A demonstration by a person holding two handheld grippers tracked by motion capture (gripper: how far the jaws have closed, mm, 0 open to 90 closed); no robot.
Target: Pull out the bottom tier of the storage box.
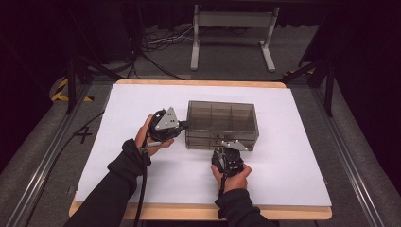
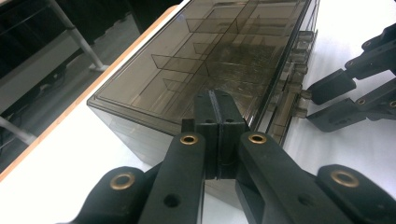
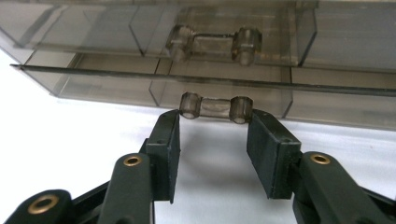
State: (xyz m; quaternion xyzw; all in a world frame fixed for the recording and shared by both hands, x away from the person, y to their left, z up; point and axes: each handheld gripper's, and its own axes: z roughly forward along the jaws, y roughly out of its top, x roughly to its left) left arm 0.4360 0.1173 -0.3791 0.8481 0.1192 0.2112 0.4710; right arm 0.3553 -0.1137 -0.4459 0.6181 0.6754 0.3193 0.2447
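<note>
With the left gripper (image 2: pixel 218 135) clenched empty against the drawer box (image 1: pixel 222 124), the right gripper (image 3: pixel 214 133), jaws barely touching the lower handle (image 3: pixel 215 108), may slip off when pulling.

We look down on a wooden-edged table (image 1: pixel 198 83) covered by a white sheet (image 1: pixel 283 142). Grey carpet floor (image 1: pixel 236 61) surrounds it, with a white metal frame stand (image 1: pixel 231 21) beyond, loose cables (image 1: pixel 161 42) nearby, black-and-yellow tape (image 1: pixel 61 90) at left, and dark surroundings behind.
</note>
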